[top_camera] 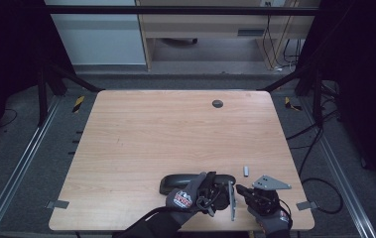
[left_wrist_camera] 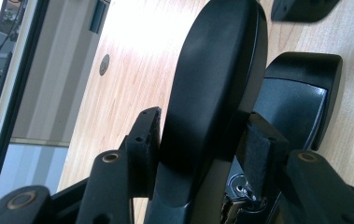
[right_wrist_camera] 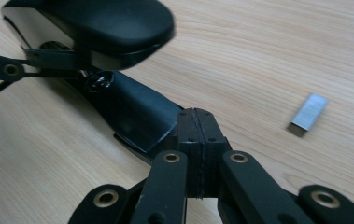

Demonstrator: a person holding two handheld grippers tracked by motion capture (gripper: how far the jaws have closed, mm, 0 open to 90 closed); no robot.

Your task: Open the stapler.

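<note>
Near the front edge of the wooden table (top_camera: 141, 129), right of centre, sits your work: a black stapler (top_camera: 178, 182) lying across the board, body pointing left.

Your left gripper (top_camera: 219, 191) comes in over it with your gloved left hand (top_camera: 188, 197) behind. From the left gripper view, the jaws are part open and closed down on the stapler's upper arm (left_wrist_camera: 212, 93), one pad on each side; the pads (left_wrist_camera: 258, 154) press against the black plastic. The stapler base (left_wrist_camera: 300, 98) lies below it on the wood, so the stapler is hinged open. A round grommet hole (top_camera: 218, 103) sits far back on the table.

Your right gripper (top_camera: 241, 190) is just beside the left one, its grey three-cornered plate (top_camera: 271, 183) on top. From the right gripper view, its jaws are fully together, pads touching, nothing between them. Their tips rest right against the end of the stapler's lower part (right_wrist_camera: 132, 112), with the upper arm raised above.

Right of that, a small metal strip of staples (right_wrist_camera: 309, 113) lies loose on the wood, apart from both grippers and the stapler.
</note>
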